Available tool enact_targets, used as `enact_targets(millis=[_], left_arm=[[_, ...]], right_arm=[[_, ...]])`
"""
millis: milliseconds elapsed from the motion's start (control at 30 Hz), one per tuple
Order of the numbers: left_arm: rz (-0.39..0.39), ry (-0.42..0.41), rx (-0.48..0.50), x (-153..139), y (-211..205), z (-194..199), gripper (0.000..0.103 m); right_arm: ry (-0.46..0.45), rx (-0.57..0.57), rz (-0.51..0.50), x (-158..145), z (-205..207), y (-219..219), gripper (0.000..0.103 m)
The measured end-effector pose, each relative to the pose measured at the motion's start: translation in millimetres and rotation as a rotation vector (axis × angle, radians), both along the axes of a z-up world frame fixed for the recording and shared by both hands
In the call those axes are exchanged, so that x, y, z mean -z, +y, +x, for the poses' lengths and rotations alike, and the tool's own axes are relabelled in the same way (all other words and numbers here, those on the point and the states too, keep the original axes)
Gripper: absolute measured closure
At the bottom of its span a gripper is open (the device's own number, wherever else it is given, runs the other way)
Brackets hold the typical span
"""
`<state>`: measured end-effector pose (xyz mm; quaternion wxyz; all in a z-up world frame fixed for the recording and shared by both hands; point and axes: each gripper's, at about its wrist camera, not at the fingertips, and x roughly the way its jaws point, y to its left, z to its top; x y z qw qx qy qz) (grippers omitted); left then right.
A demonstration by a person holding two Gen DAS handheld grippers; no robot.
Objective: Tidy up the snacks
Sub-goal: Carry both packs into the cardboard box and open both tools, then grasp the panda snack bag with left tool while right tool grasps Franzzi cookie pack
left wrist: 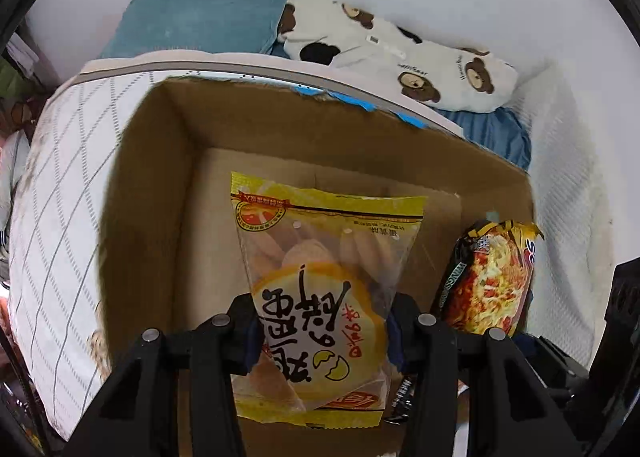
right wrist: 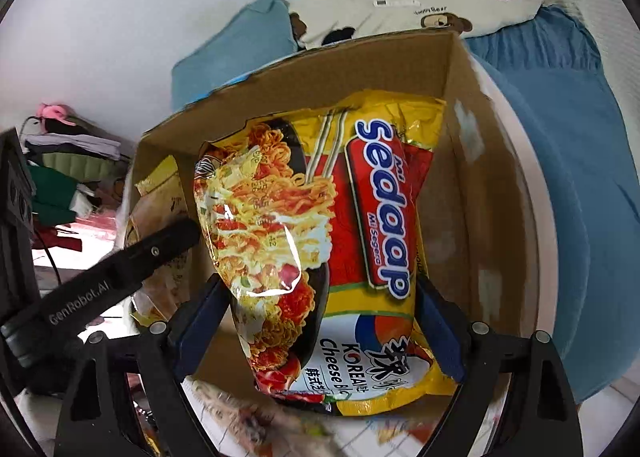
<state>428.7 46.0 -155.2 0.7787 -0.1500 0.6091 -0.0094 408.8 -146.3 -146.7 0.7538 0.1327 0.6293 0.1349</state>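
Note:
My left gripper (left wrist: pixel 322 331) is shut on a yellow egg-cake snack bag (left wrist: pixel 320 277) and holds it over the open cardboard box (left wrist: pixel 160 161). My right gripper (right wrist: pixel 320 321) is shut on a red and yellow Sedaap noodle pack (right wrist: pixel 332 241) and holds it inside the same box (right wrist: pixel 460 185), toward its right side. The noodle pack also shows in the left wrist view (left wrist: pixel 490 281) at the right. The snack bag (right wrist: pixel 160 225) and the left gripper's finger (right wrist: pixel 120 269) show at the left of the right wrist view.
The box sits on a bed with a white grid-pattern cover (left wrist: pixel 60 197). Behind it lie a teal pillow (left wrist: pixel 200 17), a bear-print cushion (left wrist: pixel 400 57) and a blue blanket (right wrist: pixel 560 177). Clothes (right wrist: pixel 68 173) are piled at the far left. More wrappers (right wrist: pixel 260 421) lie near the front.

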Motion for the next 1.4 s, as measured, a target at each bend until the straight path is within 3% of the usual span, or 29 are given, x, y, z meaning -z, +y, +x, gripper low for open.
enact_targets(millis=[233,267,300,333,367,667,1000,1400], left_arm=[[0.036,0.073,0.011,27.2,-0.3,34.5,0.055],[0.039,0.066,0.012,27.7,-0.2,35.4,0.044],[0.051,0.063,0.009,28.9,1.7,36.5,0.021],[0.059,0.062,0.005,29.3,3.6,36.8,0.011],[0.055,0.054,0.005,28.8,5.6,35.7,0.008],[0.101,0.023,0.033,20.9,5.7,17.8,0.008],[0.163,-0.095,0.029,-14.7,4.0,-36.1,0.008],[0.226,-0.277,0.026,-74.8,-8.2,-109.4,0.008]], right_arm=[[0.046,-0.034,-0.052,49.5,51.6,14.6,0.01],[0.075,-0.038,-0.058,57.6,60.0,17.7,0.01],[0.094,-0.045,-0.071,64.2,68.8,19.6,0.01],[0.097,-0.052,-0.08,68.0,73.7,20.2,0.009],[0.091,-0.059,-0.094,69.3,76.0,22.2,0.005],[0.039,-0.083,-0.168,61.1,73.5,35.7,0.003],[-0.071,-0.067,-0.187,30.6,11.9,22.0,0.003],[-0.246,-0.045,-0.19,-28.1,-69.5,-1.0,0.003]])
